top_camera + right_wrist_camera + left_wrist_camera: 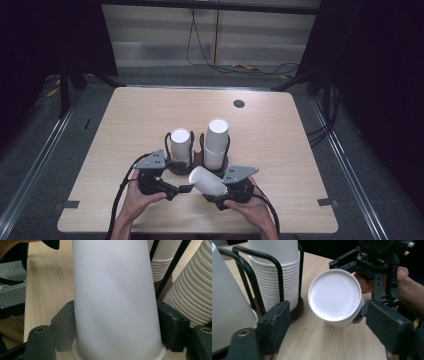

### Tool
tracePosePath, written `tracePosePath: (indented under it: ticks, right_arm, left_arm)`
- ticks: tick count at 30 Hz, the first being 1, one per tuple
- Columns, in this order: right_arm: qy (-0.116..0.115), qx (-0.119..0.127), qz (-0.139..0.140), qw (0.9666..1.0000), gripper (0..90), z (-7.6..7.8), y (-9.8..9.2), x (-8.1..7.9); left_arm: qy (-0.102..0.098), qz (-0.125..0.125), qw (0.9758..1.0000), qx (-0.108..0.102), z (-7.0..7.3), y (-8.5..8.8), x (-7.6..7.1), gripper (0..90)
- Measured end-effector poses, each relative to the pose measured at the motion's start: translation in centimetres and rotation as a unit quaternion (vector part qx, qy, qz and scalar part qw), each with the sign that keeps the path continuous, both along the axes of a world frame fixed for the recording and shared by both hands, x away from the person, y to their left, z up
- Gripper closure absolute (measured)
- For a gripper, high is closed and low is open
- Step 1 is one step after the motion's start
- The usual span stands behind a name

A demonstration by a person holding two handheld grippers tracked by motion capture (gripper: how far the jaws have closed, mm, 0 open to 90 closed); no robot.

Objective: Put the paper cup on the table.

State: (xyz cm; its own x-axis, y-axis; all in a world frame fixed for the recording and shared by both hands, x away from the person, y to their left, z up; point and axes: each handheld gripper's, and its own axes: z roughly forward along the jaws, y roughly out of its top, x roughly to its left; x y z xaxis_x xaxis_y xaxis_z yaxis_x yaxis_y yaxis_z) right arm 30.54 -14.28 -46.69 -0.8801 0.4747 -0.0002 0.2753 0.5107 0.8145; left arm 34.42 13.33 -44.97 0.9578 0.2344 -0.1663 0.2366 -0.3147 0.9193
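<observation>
The person's two hands come in at the near edge of the wooden table point(125, 120), each holding a gripper. The right gripper point(220, 187) is closed on a single white paper cup point(207, 180), which lies tilted on its side with its closed base pointing toward the left gripper point(175, 190). The right gripper view shows what the high view cannot: both black jaws press flat against the cup's smooth wall point(115, 302) just above its rolled rim at the bottom of the frame. The left gripper view looks straight at the cup's round, slightly recessed base point(334, 295), with the right gripper and the thumb of the right hand point(404, 287) behind it. The left gripper's jaws stand wide apart on either side of that base, holding nothing and not touching the cup. Just beyond both grippers stands a black wire cup holder point(197, 145) on a dark base, carrying two upside-down stacks of white cups: a shorter stack point(181, 147) on the left and a taller stack point(216, 142) on the right, their ribbed rims visible in the gripper views.
</observation>
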Motion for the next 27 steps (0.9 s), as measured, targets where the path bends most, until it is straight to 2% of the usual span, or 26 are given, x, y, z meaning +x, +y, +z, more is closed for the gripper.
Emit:
tracePosePath:
  ticks: [5, 9, 12, 19, 23, 27]
  right_arm:
    - [0.005, -0.017, 0.008, 0.9998, 26.3, 0.1, 0.1, 0.2]
    - [0.011, -0.027, 0.017, 0.9994, 26.5, 0.4, 0.3, 0.4]
    - [0.009, -0.035, 0.021, 0.9991, 26.5, 0.6, 0.6, 0.6]
    - [0.012, -0.048, 0.03, 0.9983, 26.6, 0.9, 0.6, 0.8]
    - [0.01, -0.062, 0.035, 0.9974, 26.7, 1.2, 0.7, 0.8]
    - [0.009, -0.074, 0.041, 0.9964, 26.9, 1.6, 0.8, 0.9]
  left_arm:
    - [-0.001, 0.001, 1.0, 0.009, 0.0, 0.0, 0.1, 21.7]
    - [0.01, 0.001, 0.9999, 0.01, -0.1, -0.1, 0.3, 17.8]
    - [0.017, -0.009, 0.9995, 0.027, 0.1, -0.2, 0.7, 17.7]
    - [0.008, -0.028, 0.998, 0.056, 0.5, -0.6, 0.4, 21.8]
    - [-0.002, -0.029, 0.9971, 0.07, 0.6, -0.7, 0.5, 21.8]
    - [-0.001, -0.028, 0.9963, 0.082, 0.5, -0.9, 0.6, 21.9]
